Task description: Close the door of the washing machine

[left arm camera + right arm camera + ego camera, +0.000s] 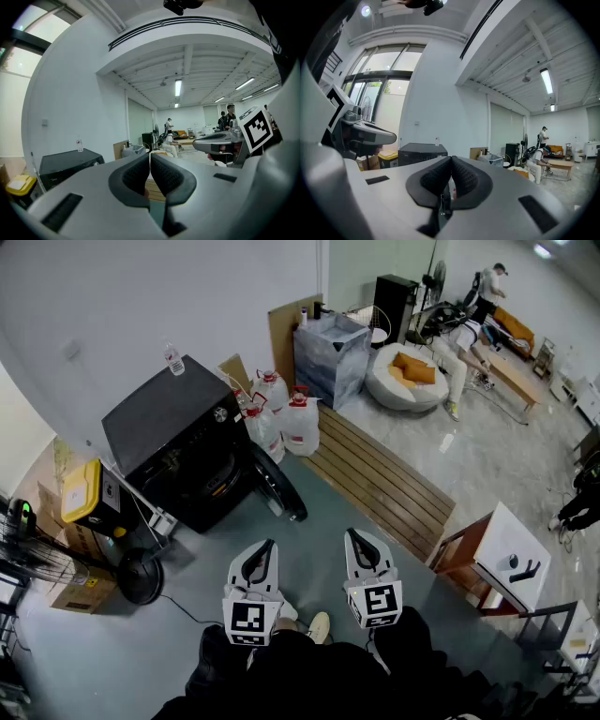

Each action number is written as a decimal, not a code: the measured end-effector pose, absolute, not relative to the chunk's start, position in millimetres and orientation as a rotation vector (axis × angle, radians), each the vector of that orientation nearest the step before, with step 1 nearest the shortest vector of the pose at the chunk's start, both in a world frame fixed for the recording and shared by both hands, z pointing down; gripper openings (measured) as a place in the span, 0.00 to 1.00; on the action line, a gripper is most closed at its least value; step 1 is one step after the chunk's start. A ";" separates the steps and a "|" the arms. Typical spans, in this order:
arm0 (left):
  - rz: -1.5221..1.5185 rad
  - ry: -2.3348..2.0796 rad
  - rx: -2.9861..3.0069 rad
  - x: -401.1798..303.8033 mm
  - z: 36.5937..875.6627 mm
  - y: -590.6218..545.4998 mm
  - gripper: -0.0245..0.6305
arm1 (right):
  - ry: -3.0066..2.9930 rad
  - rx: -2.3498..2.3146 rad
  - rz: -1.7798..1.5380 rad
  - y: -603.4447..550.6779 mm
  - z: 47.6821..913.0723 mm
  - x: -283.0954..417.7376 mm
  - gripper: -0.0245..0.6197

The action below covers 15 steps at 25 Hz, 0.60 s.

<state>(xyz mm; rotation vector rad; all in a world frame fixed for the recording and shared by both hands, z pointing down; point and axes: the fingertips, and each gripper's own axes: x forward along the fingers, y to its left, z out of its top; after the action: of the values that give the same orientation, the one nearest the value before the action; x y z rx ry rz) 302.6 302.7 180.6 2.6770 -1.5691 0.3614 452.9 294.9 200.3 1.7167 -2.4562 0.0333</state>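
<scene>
One black washer (173, 442) against wall, far left. Its one round door (277, 486) hangs wide open, swung right. One bottle (174, 360) on top. Left claw (270, 546), right claw (353, 536): both pressed together, empty.

text: none legible | labels: none | numbers: none
</scene>
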 end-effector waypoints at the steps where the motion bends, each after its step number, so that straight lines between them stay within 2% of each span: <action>1: 0.361 -1.570 2.675 301.3 181.7 301.3 0.08 | -2.457 1.716 0.029 293.4 200.9 451.4 0.06; 15: 0.379 -1.585 2.623 261.1 193.1 247.9 0.08 | -2.463 1.695 0.057 235.1 208.3 412.7 0.06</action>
<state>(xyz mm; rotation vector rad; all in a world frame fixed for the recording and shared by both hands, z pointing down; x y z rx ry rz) 261.1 247.9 193.1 2.6225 -1.5850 0.3789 412.7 235.1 208.3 1.6949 -2.4633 0.0566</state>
